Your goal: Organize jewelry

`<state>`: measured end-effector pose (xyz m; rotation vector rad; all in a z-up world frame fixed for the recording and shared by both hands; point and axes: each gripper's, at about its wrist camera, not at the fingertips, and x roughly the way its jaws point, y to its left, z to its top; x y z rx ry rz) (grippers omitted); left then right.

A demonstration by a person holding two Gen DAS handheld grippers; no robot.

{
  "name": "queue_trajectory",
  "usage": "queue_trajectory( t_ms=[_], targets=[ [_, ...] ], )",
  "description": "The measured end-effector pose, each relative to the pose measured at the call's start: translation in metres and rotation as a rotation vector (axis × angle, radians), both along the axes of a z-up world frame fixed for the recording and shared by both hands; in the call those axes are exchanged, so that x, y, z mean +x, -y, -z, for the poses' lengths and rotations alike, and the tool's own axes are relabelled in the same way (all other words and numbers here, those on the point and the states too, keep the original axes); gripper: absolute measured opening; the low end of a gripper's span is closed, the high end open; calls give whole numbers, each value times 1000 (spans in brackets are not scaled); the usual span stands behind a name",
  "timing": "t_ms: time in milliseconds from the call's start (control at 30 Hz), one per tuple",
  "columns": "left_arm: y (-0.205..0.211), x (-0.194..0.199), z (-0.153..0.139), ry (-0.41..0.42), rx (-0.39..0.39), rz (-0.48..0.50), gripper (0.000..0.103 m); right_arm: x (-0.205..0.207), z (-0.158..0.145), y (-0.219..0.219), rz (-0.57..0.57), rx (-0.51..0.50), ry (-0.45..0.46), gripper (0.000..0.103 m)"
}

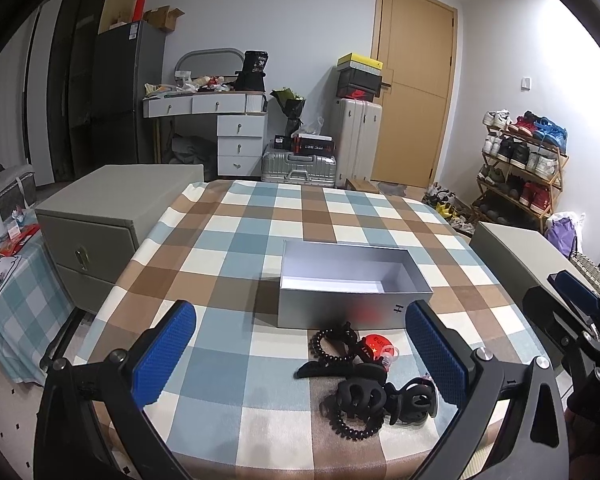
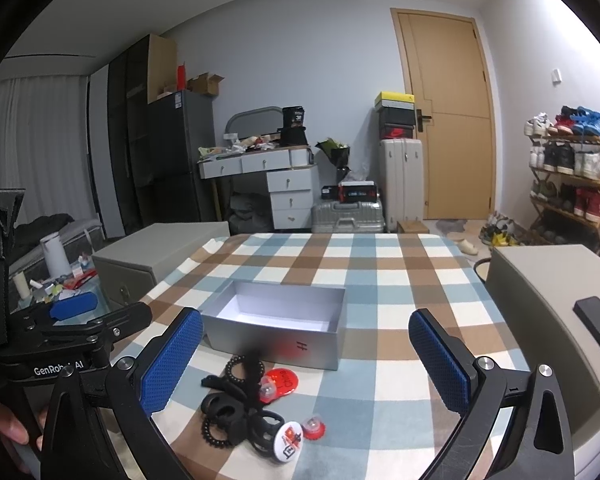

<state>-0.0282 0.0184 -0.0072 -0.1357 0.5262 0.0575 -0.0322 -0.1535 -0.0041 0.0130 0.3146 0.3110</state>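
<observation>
Bench: a bench covered by a blue, brown and cream checked cloth [image 1: 260,216] carries all the task's things.
Box: an open rectangular silver-grey cardboard box [image 1: 340,312] with a white inside stands near the middle of the bench; the white floor that shows holds nothing, though its near wall hides part of it in both views.
Jewelry pile: a loose heap lies on the cloth just in front of the box, outside it.
Bead bracelets: a black beaded bracelet [image 1: 332,342] lies nearest the box wall; a second black beaded ring [image 1: 354,428] lies at the near edge of the heap.
Hair claws: two black plastic hair claw clips [image 1: 364,394] sit tangled together in the middle of the heap.
Badges: a round red badge [image 2: 279,384] rests flat beside the bracelets; a white round pin badge with a red and black print [image 2: 290,442] lies tilted at the near side; a small red toothed cap [image 2: 313,427] sits just beside it.
Left gripper: the left gripper [image 1: 300,356] hovers over the heap, blue-padded jaws spread wide, holding nothing.
Right gripper: the right gripper [image 2: 306,360] hangs above the same heap, jaws likewise spread wide with nothing between them.
Surroundings: grey drawer cabinets [image 1: 100,216] flank the bench.
</observation>
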Motion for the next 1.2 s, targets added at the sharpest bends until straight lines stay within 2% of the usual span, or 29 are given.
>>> queue_trajectory(
  t_ms=[300, 433, 533, 700, 933, 1000, 1200],
  targets=[
    [-1, 3, 7, -29, -39, 42, 102, 1, 1, 2, -1, 3, -6, 103],
    [-2, 7, 17, -70, -77, 90, 102, 3, 3, 4, 4, 4, -15, 103],
    [0, 12, 32, -112, -110, 159, 102, 5, 6, 8, 12, 11, -22, 103],
    [4, 17, 54, -189, -135, 212, 102, 9, 12, 15, 20, 27, -43, 103],
    [10, 19, 63, -241, -158, 272, 102, 16, 22, 18, 19, 36, -78, 103],
    [11, 23, 66, -256, -169, 289, 101, 19, 26, 17, 16, 36, -91, 103],
    [12, 33, 73, -298, -209, 368, 83, 29, 36, 20, 13, 41, -125, 103]
  ],
)
